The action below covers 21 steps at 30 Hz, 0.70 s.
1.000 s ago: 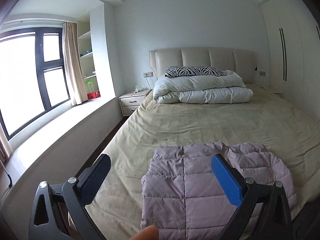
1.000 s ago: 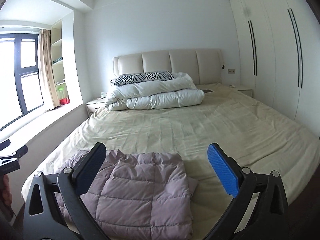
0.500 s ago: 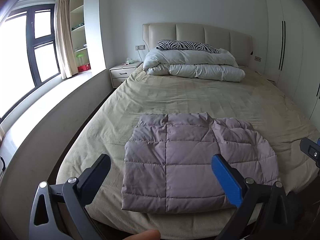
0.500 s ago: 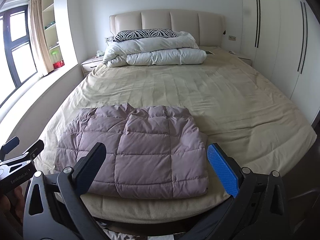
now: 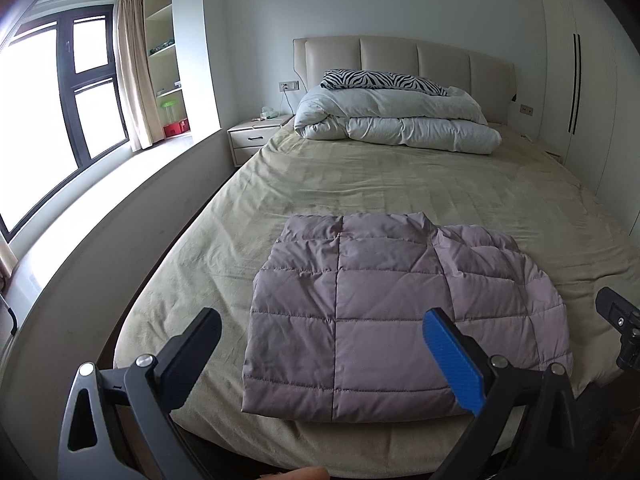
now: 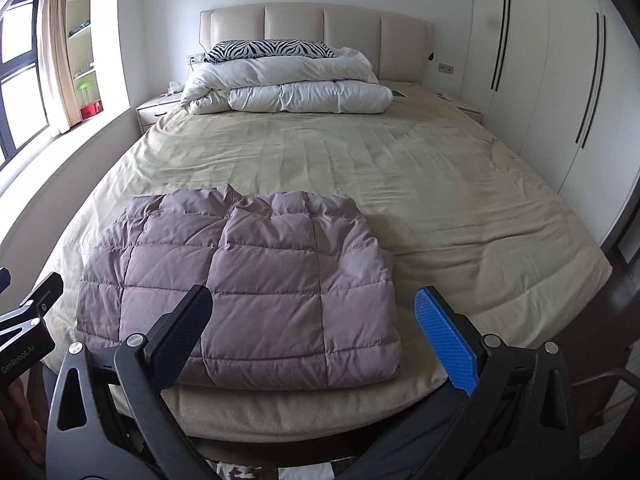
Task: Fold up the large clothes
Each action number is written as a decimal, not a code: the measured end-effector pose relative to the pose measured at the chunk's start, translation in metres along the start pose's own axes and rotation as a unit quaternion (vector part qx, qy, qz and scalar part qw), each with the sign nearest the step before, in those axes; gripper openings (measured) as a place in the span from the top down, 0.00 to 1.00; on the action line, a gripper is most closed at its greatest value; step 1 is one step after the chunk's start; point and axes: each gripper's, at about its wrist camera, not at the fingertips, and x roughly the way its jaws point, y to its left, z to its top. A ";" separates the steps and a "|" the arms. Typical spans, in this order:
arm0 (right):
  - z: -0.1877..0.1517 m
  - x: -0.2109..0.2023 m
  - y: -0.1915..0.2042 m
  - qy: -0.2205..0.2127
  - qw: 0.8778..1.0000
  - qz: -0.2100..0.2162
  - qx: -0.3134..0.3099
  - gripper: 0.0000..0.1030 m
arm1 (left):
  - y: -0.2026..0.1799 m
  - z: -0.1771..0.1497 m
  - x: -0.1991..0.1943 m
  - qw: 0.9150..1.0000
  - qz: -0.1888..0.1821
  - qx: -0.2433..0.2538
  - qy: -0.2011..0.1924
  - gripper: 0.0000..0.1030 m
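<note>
A mauve quilted down jacket (image 5: 384, 312) lies folded into a flat rectangle near the foot of the bed (image 5: 400, 184); it also shows in the right wrist view (image 6: 248, 288). My left gripper (image 5: 320, 352) is open and empty, held back off the foot of the bed, in front of the jacket. My right gripper (image 6: 316, 328) is open and empty, also held back in front of the jacket's near edge. Neither gripper touches the jacket.
A folded white duvet (image 5: 396, 124) with a zebra pillow (image 5: 380, 80) lies at the head of the bed. A nightstand (image 5: 256, 136) and window ledge (image 5: 100, 208) are on the left. Wardrobe doors (image 6: 560, 80) stand on the right.
Both grippers have pulled back and risen from the jacket, so the whole folded jacket and the bed's foot edge now show. Both stayed open.
</note>
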 end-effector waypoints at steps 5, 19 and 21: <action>-0.001 0.002 0.002 0.001 1.000 -0.008 -0.005 0.00 | 0.000 -0.001 0.002 1.000 0.002 0.001 0.003 0.00; -0.005 0.006 0.005 0.005 1.000 -0.003 -0.009 0.00 | -0.003 -0.003 0.003 1.000 0.000 0.002 0.009 0.00; -0.005 0.005 0.006 0.005 1.000 -0.003 -0.009 0.00 | -0.003 -0.003 0.003 1.000 0.000 0.003 0.008 0.00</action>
